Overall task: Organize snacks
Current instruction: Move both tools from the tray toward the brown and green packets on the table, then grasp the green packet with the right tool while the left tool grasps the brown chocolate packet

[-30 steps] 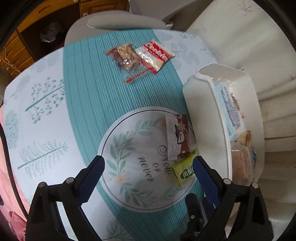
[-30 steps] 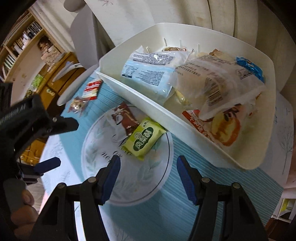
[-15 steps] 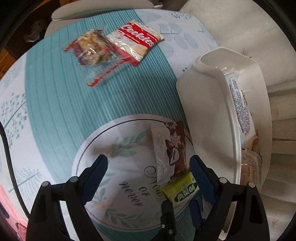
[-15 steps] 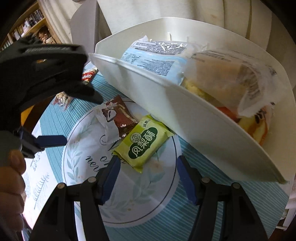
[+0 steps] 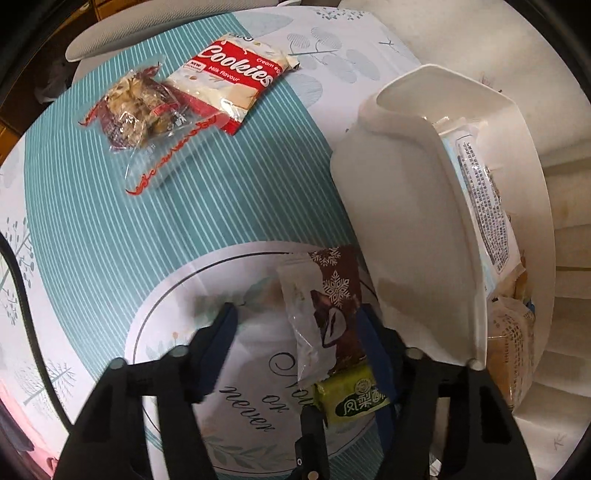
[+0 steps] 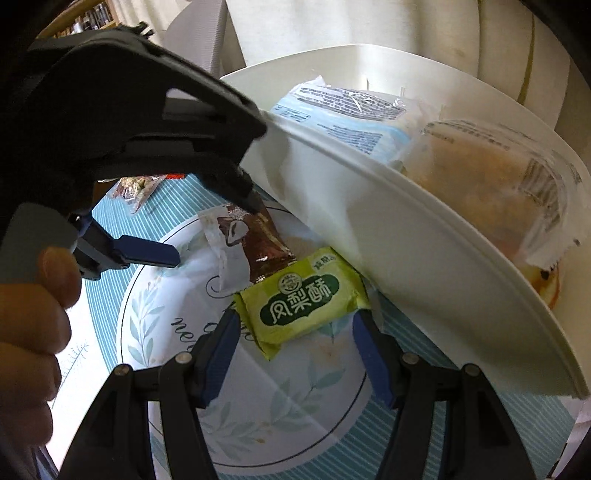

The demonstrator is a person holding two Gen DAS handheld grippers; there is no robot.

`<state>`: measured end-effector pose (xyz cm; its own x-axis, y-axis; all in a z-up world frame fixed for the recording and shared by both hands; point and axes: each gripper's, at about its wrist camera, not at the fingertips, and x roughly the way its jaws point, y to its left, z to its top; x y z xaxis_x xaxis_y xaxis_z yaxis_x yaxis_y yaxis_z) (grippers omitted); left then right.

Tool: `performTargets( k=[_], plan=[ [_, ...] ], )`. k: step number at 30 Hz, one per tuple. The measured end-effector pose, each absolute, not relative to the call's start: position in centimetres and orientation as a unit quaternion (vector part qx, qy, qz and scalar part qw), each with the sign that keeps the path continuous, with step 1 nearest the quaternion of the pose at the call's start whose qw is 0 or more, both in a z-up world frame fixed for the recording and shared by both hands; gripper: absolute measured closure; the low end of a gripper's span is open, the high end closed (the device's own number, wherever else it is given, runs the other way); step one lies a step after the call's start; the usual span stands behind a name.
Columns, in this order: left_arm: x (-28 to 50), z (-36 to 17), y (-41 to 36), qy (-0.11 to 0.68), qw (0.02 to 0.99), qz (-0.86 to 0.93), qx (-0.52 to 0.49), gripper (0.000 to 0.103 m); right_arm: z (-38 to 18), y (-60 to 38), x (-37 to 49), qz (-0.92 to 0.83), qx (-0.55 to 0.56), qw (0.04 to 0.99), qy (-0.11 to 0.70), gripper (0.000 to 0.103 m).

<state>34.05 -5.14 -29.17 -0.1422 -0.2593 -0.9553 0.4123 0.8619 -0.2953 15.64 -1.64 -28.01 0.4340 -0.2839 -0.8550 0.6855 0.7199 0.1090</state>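
Observation:
A brown-and-white snack packet (image 5: 325,314) lies on the tablecloth's round emblem, between the fingers of my left gripper (image 5: 295,326). Its jaws are closing; the right pad is at the packet's edge and the left pad is still apart from it. A green packet (image 6: 303,301) lies just beyond, overlapped by the brown packet (image 6: 255,240), between the open fingers of my right gripper (image 6: 295,334). The right wrist view shows the left gripper (image 6: 218,232) straddling the brown packet. The white bin (image 5: 399,221) stands right beside both packets, with several wrapped snacks inside.
A red-and-white cookies packet (image 5: 236,74) and a clear bag of nut snacks (image 5: 140,107) lie at the far side of the teal striped cloth. A grey chair back (image 5: 147,33) is behind them. A person's hand (image 6: 29,325) holds the left gripper. The bin wall (image 6: 406,258) crowds the right.
My left gripper has come down and forward over the brown packet and its jaws have narrowed. My right gripper has sunk closer to the green packet, with its opening unchanged.

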Motion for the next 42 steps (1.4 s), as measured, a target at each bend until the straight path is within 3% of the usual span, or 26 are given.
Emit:
performTargets(
  k=[4,5,6,12,15,25,35,37,42],
  plan=[
    [33.8,-29.2,-5.9,0.711,0.655,-0.250,0.049,0.058,-28.2,-2.1,16.1,-0.293,0.218,0.818,0.444,0.037],
    [34.1,-29.2,-5.6,0.711,0.655,-0.251,0.046,0.064,-28.2,-2.1,16.2,-0.292,0.216,0.818,0.445,0.037],
    [34.6,-29.3,-5.1,0.715,0.649,-0.258,0.029,0.076,-28.2,-2.1,16.3,-0.293,0.213,0.818,0.447,0.037],
    [35.2,-29.5,-3.9,0.725,0.637,-0.259,-0.033,0.086,-28.1,-2.7,16.1,-0.292,0.217,0.819,0.443,0.039],
    [35.5,-29.6,-3.6,0.726,0.635,-0.259,-0.049,0.092,-28.2,-3.4,16.4,-0.289,0.215,0.820,0.444,0.045],
    [34.9,-29.0,-0.7,0.726,0.638,-0.250,-0.062,0.096,-27.9,-4.1,16.0,-0.255,0.247,0.821,0.446,0.066],
    [35.0,-28.1,4.9,0.724,0.646,-0.225,-0.093,0.097,-27.4,-4.6,15.7,-0.220,0.273,0.811,0.467,0.075],
    [34.6,-27.5,6.0,0.719,0.652,-0.219,-0.100,0.097,-27.2,-4.3,15.7,-0.209,0.271,0.813,0.472,0.086],
    [33.0,-25.7,8.7,0.709,0.666,-0.205,-0.112,0.098,-25.9,-3.2,14.7,-0.180,0.259,0.824,0.471,0.090]
  ],
)
